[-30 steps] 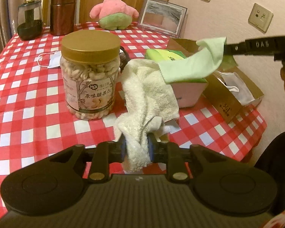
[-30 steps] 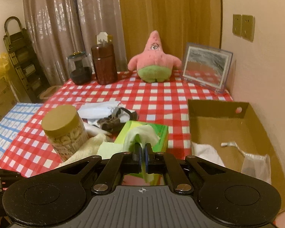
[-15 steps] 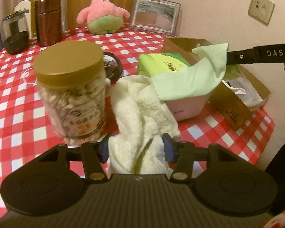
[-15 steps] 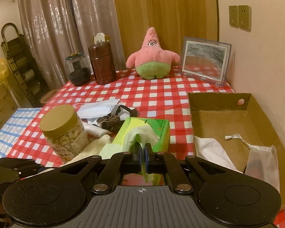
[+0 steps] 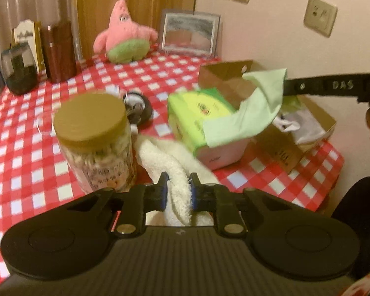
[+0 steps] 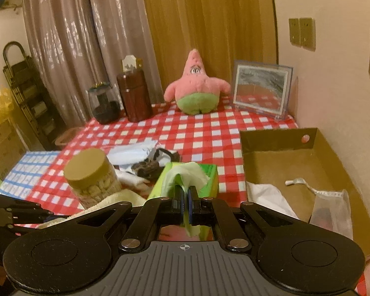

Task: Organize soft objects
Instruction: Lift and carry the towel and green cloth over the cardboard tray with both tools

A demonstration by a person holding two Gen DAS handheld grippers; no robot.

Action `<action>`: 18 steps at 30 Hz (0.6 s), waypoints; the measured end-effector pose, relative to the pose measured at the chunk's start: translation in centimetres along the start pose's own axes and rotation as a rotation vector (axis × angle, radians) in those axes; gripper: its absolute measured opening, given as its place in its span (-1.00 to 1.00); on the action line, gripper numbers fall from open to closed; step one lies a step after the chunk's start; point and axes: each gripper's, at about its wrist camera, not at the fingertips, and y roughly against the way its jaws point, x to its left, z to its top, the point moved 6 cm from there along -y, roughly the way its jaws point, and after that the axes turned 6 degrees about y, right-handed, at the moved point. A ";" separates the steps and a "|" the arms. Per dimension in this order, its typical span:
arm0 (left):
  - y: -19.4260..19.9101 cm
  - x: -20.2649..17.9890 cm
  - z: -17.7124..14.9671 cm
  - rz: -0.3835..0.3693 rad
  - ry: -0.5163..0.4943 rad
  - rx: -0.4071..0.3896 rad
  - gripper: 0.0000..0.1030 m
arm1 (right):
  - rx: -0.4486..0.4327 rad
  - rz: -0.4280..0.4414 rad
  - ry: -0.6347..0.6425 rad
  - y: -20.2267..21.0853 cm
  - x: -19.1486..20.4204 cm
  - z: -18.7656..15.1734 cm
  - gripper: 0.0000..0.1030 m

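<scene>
Cream terry towel sits between the pads of the left gripper, whose jaws are closing on a bunched fold; the rest of the towel trails onto the red-and-white checked tablecloth, just right of the gold-lidded clear jar of nuts. Right gripper is pinched tight on a thin pale-green cloth, held up over the green tissue pack with the open brown cardboard box to its right. Inside that box: a white cloth and a small mesh drawstring pouch, so some soft items look already sorted. Left, by my read: both held cloths, the light-blue face mask mid-table, a dark bundle beside it (can't tell what it is), and the pink star-shaped plush toy at the far edge. Roughly early to midway.
</scene>
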 end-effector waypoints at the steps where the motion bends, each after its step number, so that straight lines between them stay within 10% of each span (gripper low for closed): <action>1: 0.5 -0.2 0.4 -0.001 -0.006 -0.009 -0.71 | -0.008 0.002 -0.001 0.4 0.1 0.3 -0.93; 18: 7.4 -4.0 6.6 -0.031 -0.020 -0.144 -0.71 | -0.108 -0.028 -0.005 7.1 -0.7 3.2 -0.93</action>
